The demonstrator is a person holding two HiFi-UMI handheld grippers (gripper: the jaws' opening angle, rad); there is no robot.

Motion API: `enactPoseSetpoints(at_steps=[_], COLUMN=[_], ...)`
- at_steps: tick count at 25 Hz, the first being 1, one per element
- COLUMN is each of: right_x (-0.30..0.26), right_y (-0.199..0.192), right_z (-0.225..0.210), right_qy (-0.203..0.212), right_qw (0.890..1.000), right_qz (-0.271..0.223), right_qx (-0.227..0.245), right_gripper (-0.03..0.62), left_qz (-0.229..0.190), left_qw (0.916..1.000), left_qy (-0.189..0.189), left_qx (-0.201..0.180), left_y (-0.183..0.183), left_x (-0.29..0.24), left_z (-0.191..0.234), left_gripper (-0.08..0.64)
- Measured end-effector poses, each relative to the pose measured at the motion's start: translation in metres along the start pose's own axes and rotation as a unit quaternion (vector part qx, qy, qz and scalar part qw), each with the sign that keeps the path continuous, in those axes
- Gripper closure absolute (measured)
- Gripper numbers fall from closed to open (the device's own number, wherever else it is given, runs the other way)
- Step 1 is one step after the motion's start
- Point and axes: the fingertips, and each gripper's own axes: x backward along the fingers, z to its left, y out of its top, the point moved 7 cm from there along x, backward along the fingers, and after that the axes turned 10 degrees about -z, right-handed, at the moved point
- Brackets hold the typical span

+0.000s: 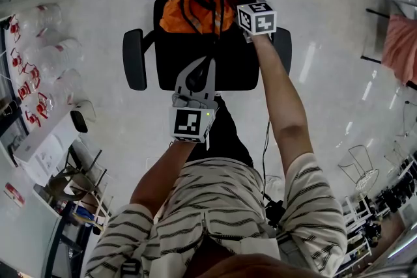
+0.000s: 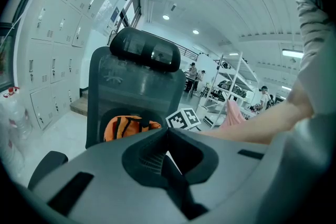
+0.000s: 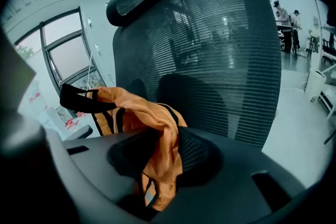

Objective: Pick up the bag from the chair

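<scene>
An orange bag with black straps (image 1: 199,6) lies at the back of the black office chair's seat (image 1: 225,71), against the mesh backrest (image 3: 210,60). My right gripper (image 1: 245,29) reaches its right side. In the right gripper view a fold of the bag (image 3: 136,113) runs down between the jaws, and the gripper (image 3: 157,165) is shut on it. One black strap (image 3: 79,99) sticks up to the left. My left gripper (image 1: 209,62) hovers over the seat's front, pointed at the bag (image 2: 128,127). It (image 2: 168,152) is shut with nothing in it.
The chair's armrests (image 1: 134,58) (image 1: 283,49) flank the seat. Shelves with red-capped bottles (image 1: 39,68) stand at the left, lockers (image 2: 47,60) beyond the chair. A pink cloth (image 1: 401,45) hangs at the right. People stand by distant racks (image 2: 226,86).
</scene>
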Motion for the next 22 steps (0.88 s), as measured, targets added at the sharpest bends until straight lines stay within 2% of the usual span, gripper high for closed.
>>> enactPoseSetpoints(at_steps=[4,10,18,22], right_x=[0.0,0.005,0.015,0.02], right_y=[-0.002,-0.004,-0.007,-0.006], right_z=[0.002,0.004,0.01,0.019], right_qy=[-0.009,-0.02,-0.004,0.004], right_qw=[1.0,1.0,0.999,0.999], right_qz=[0.002,0.001,-0.004,-0.01], right_qx=[0.007,-0.012,-0.05,-0.053], right_gripper=[0.503,0.561,0.568,0.568], left_qz=[-0.001,-0.005,-0.008,-0.011], left_qw=[1.0,1.0,1.0,0.9999], left_qy=[0.001,0.002,0.006,0.007], left_qx=[0.0,0.0,-0.001,-0.003], left_y=[-0.001,0.002,0.002,0.003], left_x=[0.0,0.005,0.009,0.011], left_z=[0.003,0.002,-0.001,-0.002], left_gripper=[0.537,0.537,0.537,0.537])
